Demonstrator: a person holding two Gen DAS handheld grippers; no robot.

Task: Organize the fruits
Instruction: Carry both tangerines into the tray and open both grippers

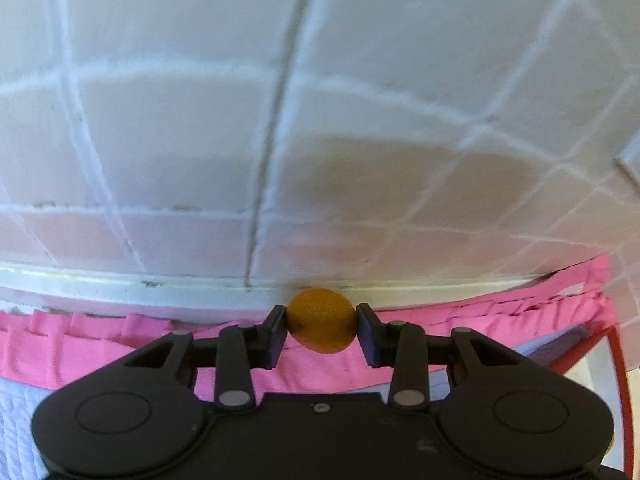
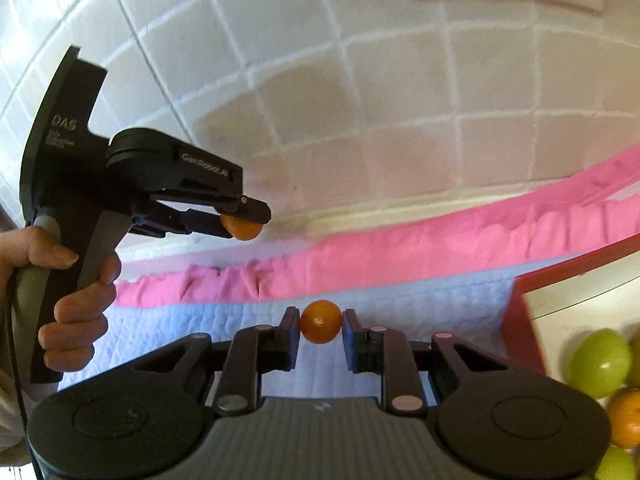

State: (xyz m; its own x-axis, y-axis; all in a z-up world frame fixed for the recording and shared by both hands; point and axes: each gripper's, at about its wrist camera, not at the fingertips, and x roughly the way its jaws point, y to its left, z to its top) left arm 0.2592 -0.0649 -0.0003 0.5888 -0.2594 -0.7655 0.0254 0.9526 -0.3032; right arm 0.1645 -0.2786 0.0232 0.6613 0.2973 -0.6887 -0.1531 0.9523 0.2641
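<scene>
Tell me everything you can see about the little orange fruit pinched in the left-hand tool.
The small orange fruit is oval, with dull, finely pitted skin and a dark speck or two; it looks like a kumquat, though I can't be sure. The left gripper clamps it by its two sides between dark flat pads, in the air above the pink cloth, in front of the tiled wall. Only the pads touch it. The right wrist view shows it sticking out past the fingertips.
</scene>
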